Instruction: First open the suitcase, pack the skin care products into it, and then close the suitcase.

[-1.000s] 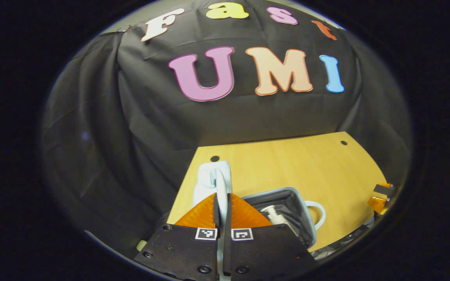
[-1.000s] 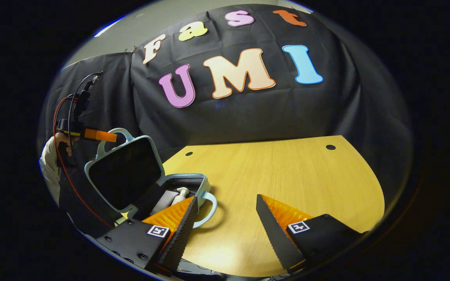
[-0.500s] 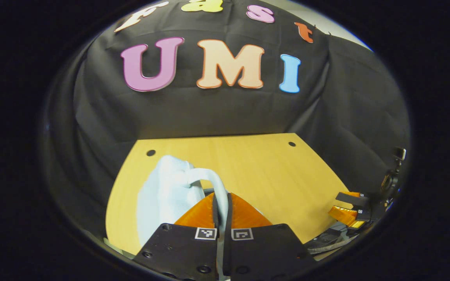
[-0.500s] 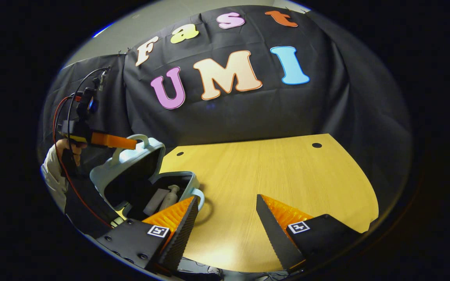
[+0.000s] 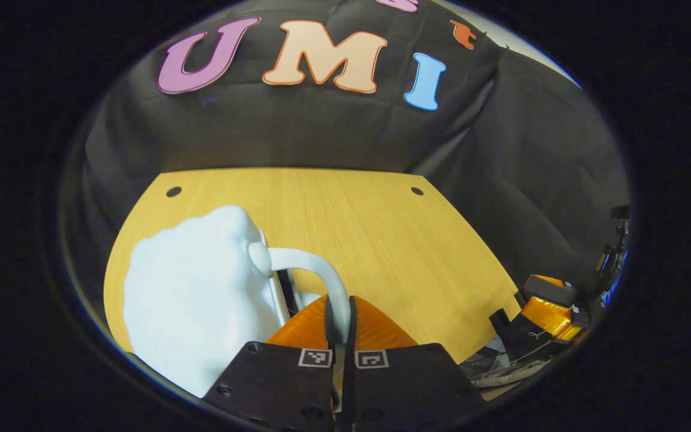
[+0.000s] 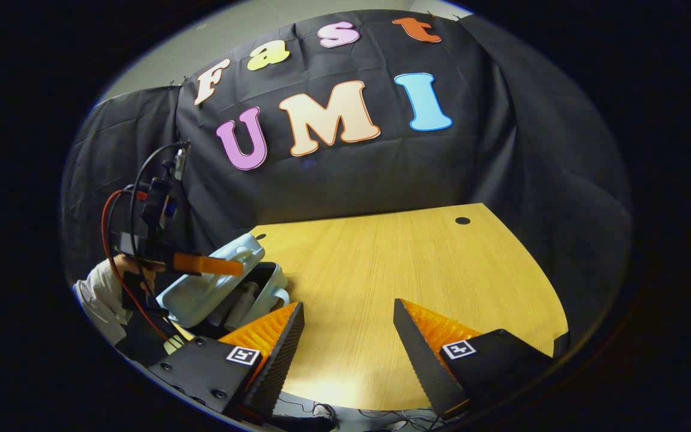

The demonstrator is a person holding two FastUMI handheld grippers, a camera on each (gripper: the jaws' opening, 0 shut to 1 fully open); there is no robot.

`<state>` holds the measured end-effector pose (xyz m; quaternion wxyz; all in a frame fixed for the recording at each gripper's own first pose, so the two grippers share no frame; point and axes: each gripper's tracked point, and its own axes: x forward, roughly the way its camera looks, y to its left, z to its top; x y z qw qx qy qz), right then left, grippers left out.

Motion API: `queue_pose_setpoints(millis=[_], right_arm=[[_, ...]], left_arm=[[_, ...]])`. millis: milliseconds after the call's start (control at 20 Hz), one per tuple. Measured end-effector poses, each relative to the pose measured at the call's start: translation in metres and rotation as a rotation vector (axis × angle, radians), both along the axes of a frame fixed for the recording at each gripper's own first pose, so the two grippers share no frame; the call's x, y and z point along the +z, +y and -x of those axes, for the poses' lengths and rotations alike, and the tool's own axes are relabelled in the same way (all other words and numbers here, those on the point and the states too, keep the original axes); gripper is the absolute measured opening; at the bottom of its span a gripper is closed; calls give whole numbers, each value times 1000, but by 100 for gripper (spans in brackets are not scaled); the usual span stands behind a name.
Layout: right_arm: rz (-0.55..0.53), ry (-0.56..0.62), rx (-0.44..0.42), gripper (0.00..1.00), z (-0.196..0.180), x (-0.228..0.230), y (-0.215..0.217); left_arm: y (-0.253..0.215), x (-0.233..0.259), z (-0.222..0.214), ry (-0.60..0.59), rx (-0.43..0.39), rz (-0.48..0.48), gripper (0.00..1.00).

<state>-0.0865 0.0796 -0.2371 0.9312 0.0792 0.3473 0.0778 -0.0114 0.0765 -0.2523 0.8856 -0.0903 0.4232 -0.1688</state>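
A pale blue suitcase (image 6: 201, 291) lies at the table's left edge, its lid (image 5: 195, 288) tilted low over the base with a narrow gap left. My left gripper (image 5: 339, 298) is shut on the lid's curved handle (image 5: 312, 264); from the right gripper view the left gripper (image 6: 237, 266) reaches in from the left, held by a hand (image 6: 135, 276). Through the gap, white skin care bottles (image 6: 242, 299) lie in the dark-lined base. My right gripper (image 6: 347, 305) stands open over the bare table, to the right of the suitcase, with nothing between its fingers.
The wooden table (image 6: 393, 270) has two small holes near its far edge, and black cloth hangs behind and beside it. Red and black cables (image 6: 119, 240) trail from the left gripper. The right gripper (image 5: 546, 306) shows past the table's right corner in the left gripper view.
The left gripper has swung the lid down from nearly upright to almost flat over the base, still holding the handle. The right gripper stayed open and shifted only slightly.
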Motion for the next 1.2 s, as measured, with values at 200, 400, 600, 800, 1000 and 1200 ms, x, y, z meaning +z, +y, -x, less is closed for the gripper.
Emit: queue_pose_setpoints(millis=[200, 400, 600, 800, 1000, 1200], right_arm=[[15, -3, -9, 94, 2, 3, -11], [25, -7, -19, 94, 1, 7, -18], [39, -72, -38, 98, -15, 24, -27], [96, -270, -72, 98, -55, 79, -35], [140, -504, -119, 98, -86, 156, -37], [136, -609, -122, 97, -94, 196, -30]], left_arm=[[-14, -29, 5, 43, -9, -17, 1], [-25, -29, -3, 4, 35, 10, 34], [-27, 29, -22, -212, 165, 7, 96], [-22, 141, -33, -585, 276, -72, 96], [-42, 207, -25, -773, 239, -123, 95], [-49, 229, -30, -824, 233, -108, 95]])
